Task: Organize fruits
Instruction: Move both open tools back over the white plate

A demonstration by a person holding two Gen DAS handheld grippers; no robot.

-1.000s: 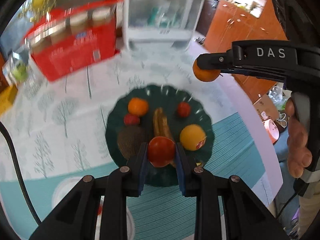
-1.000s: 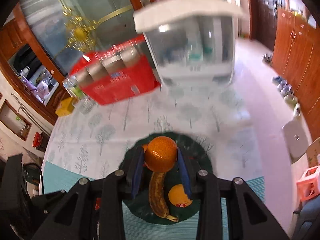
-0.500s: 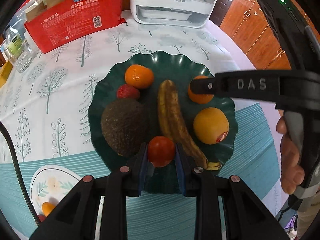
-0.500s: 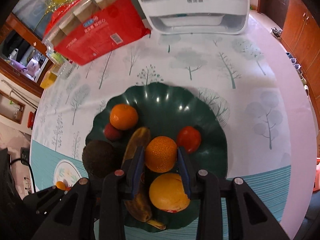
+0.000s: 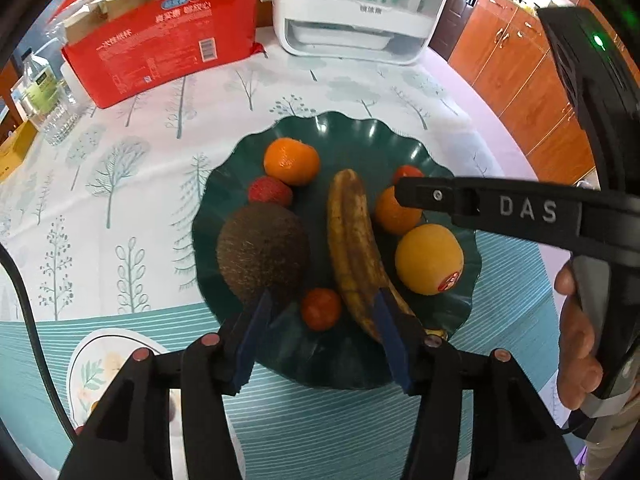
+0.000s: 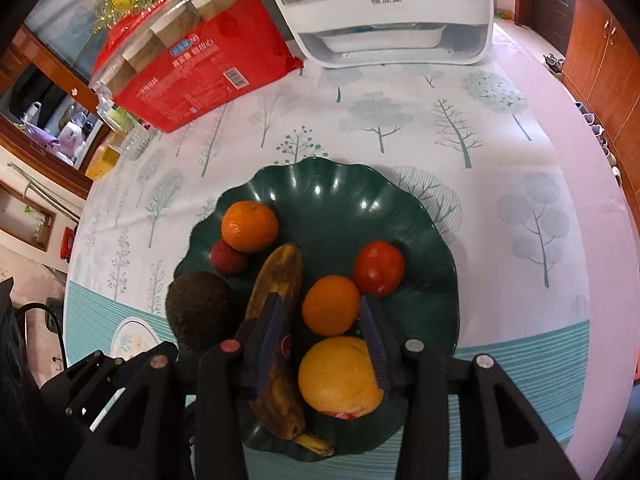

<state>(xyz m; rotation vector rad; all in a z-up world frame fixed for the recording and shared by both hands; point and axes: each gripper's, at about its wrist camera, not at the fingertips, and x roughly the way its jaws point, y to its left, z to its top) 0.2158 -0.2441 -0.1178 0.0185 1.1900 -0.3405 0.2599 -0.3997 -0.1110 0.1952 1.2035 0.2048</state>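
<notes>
A dark green scalloped plate (image 5: pixel 348 132) (image 6: pixel 332 188) holds a brown-spotted banana (image 5: pixel 352 240) (image 6: pixel 276 288), a brown coconut (image 5: pixel 262 252) (image 6: pixel 196 308), a mandarin (image 5: pixel 292 160) (image 6: pixel 250 226), a red lychee (image 5: pixel 270 194) (image 6: pixel 228 258), a yellow orange (image 5: pixel 428 258) (image 6: pixel 340 376) and a red tomato (image 6: pixel 378 268). My left gripper (image 5: pixel 322 310) is open around a small red tomato (image 5: pixel 321 309) lying on the plate. My right gripper (image 6: pixel 324 312) is open around an orange mandarin (image 6: pixel 331 310) (image 5: pixel 394 216) resting on the plate.
A red pack of cups (image 5: pixel 168 48) (image 6: pixel 200 60) and a white appliance (image 5: pixel 360 8) (image 6: pixel 392 12) stand at the table's back. A small patterned dish (image 5: pixel 104 364) lies near left. A bottle (image 5: pixel 44 96) stands far left. Wooden cabinets (image 5: pixel 528 92) are on the right.
Both grippers opened and let go of their fruit: the small tomato from the left, the mandarin from the right. Both fruits now rest on the plate.
</notes>
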